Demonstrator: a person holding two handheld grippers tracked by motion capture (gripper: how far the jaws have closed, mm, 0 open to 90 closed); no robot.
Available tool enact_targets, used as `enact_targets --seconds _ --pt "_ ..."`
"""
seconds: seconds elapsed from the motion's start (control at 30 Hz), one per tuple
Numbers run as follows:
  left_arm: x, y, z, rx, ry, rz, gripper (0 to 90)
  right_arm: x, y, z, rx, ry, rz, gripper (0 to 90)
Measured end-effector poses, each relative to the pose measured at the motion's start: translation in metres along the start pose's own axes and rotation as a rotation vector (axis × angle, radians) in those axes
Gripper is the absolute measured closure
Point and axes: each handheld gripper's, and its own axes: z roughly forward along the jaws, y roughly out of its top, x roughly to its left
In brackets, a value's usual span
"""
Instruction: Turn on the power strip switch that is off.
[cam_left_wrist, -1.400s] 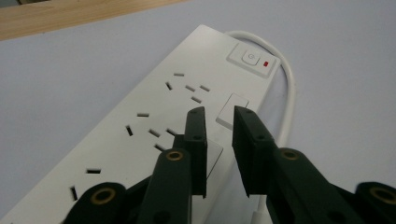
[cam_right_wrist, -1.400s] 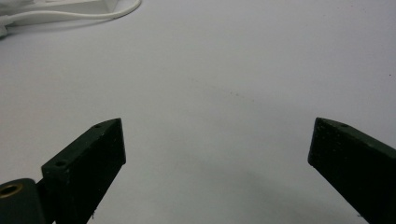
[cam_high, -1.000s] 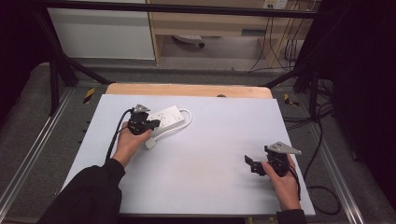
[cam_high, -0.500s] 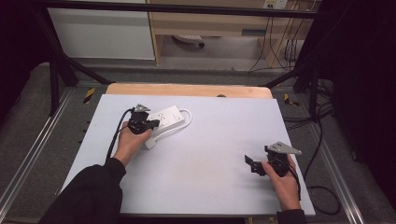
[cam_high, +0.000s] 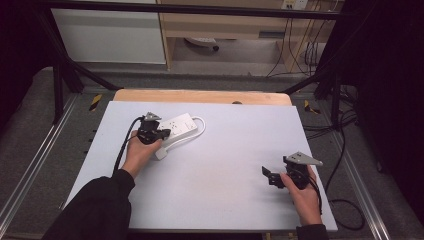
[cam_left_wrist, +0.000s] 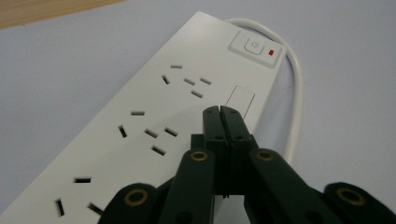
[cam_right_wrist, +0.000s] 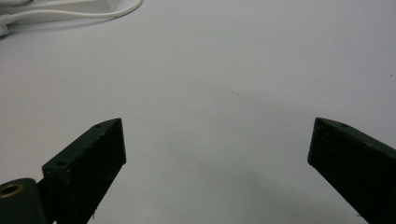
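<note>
Above the power strip (cam_left_wrist: 154, 116), the left gripper (cam_left_wrist: 221, 109) hovers closed

White power strip (cam_left_wrist: 154, 107) — red light (cam_left_wrist: 271, 52)

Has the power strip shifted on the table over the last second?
No. The power strip lies at the same spot below the table's wooden edge, under the shut left gripper.

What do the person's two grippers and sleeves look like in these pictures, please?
Both grippers are black. The left gripper has flat jaws on arms with brass-coloured rivets, a grey three-cornered plate on top and a black cable trailing from it. The right gripper has the same grey plate and broad flat jaws. The left sleeve is black and long.
</note>
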Motion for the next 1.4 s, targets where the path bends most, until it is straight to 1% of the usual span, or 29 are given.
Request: enact_targets --seconds 0.3,0.4,0.5,0.63,0.9,1.03,1.27,1.3,1.33,1.4 --pt "0.0004 -0.0005 0.0002 -0.005 -0.005 0.002 90.0 0.0000 0.0000 0.0004 0.001 0.002 0.001 4.7" --pt "0.0014 -0.0005 -0.0002 0.000 -0.001 0.011 90.0 0.0000 0.0000 0.0004 0.001 0.002 0.001 4.7" --pt "0.0028 -0.0010 -0.0003 -0.003 -0.007 -0.002 90.0 0.0003 -0.0002 0.0007 0.002 0.001 0.004 4.7" --pt "0.0025 -0.0009 -0.0003 -0.001 -0.003 0.005 90.0 0.0003 -0.0003 0.0006 0.004 0.001 0.005 4.7" --pt "0.0034 -0.0009 -0.0003 -0.002 -0.009 -0.003 90.0 0.0005 -0.0005 0.0013 0.005 0.002 0.005 4.7" --pt "0.0037 -0.0010 0.0001 -0.005 -0.010 -0.013 90.0 0.0007 -0.0006 0.0017 0.006 0.003 0.004 4.6" --pt "0.0044 -0.0015 0.0009 -0.006 -0.017 -0.012 90.0 0.0008 -0.0008 0.0026 0.012 0.007 0.004 4.6" --pt "0.0037 -0.0022 0.0028 -0.006 -0.028 -0.013 90.0 0.0008 -0.0009 0.0028 0.011 0.006 -0.002 4.6" --pt "0.0037 -0.0022 0.0028 -0.006 -0.028 -0.013 90.0 0.0008 -0.0009 0.0028 0.011 0.006 -0.002 4.6" --pt "0.0009 -0.0012 0.0042 -0.005 -0.028 -0.002 90.0 0.0010 -0.0010 0.0030 0.013 0.007 -0.003 4.6"
